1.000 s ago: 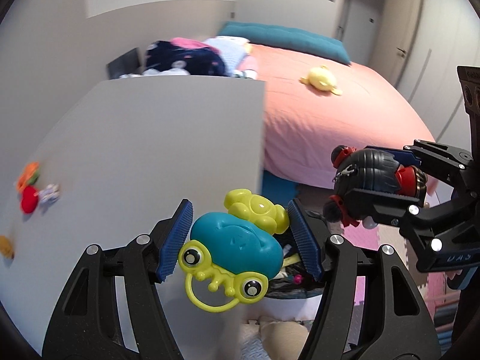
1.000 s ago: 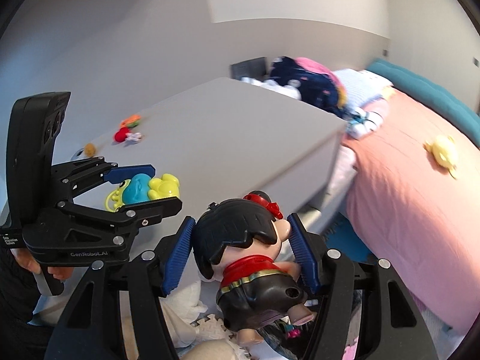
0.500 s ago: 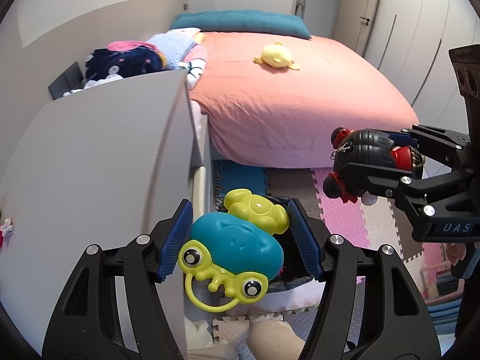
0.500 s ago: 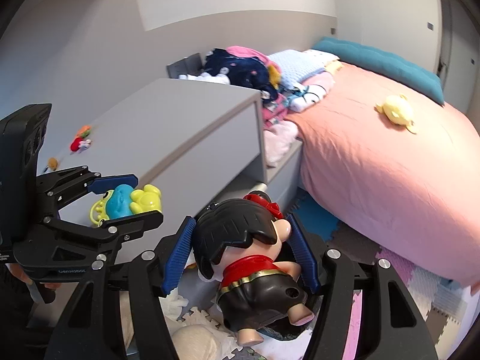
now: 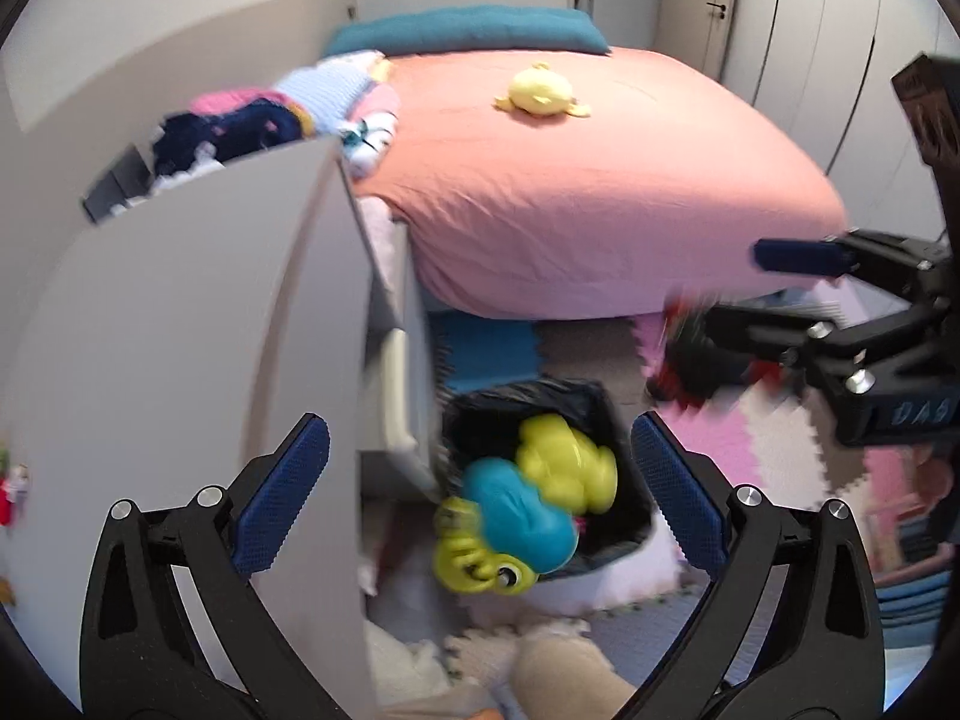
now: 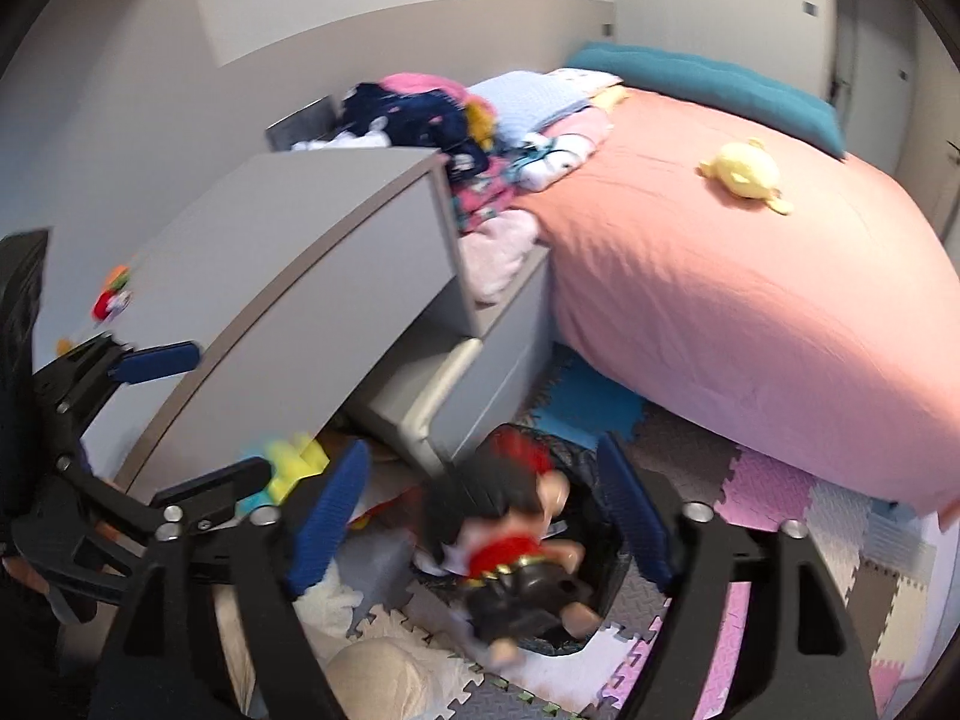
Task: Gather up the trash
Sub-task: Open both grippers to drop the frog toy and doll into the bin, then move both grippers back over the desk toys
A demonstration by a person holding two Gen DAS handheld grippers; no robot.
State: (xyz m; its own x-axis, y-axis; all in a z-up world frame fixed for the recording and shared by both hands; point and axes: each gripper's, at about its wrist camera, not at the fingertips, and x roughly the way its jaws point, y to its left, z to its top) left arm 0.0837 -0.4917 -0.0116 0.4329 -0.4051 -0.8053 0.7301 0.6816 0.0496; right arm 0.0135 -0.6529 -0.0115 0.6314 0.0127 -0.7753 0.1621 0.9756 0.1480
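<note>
My left gripper [image 5: 477, 438] has its jaws opening wide. A blue and yellow frog toy [image 5: 516, 516] is loose between them, blurred, touching neither pad, over a bin lined with a black bag [image 5: 576, 396]. The right gripper [image 6: 483, 456] is opening too. A doll with black hair and a red collar [image 6: 516, 546] is free of its blue pads, just above the same bin [image 6: 606, 600]. In the left wrist view the right gripper [image 5: 774, 291] stands at the right edge with the blurred doll [image 5: 690, 360] below it. In the right wrist view the left gripper [image 6: 198, 414] is at the left with the frog toy [image 6: 288, 462] under it.
A grey dresser [image 5: 180, 330] rises at the left, small toys [image 6: 111, 300] on its top, a drawer of clothes [image 6: 498, 252] pulled out. A pink bed [image 5: 600, 180] with a yellow plush [image 5: 540, 93] fills the back. Foam mat tiles [image 6: 810, 540] cover the floor.
Both grippers swung from over the dresser to above the bin, and their jaws have spread. The frog toy and the doll have left the pads and are dropping.
</note>
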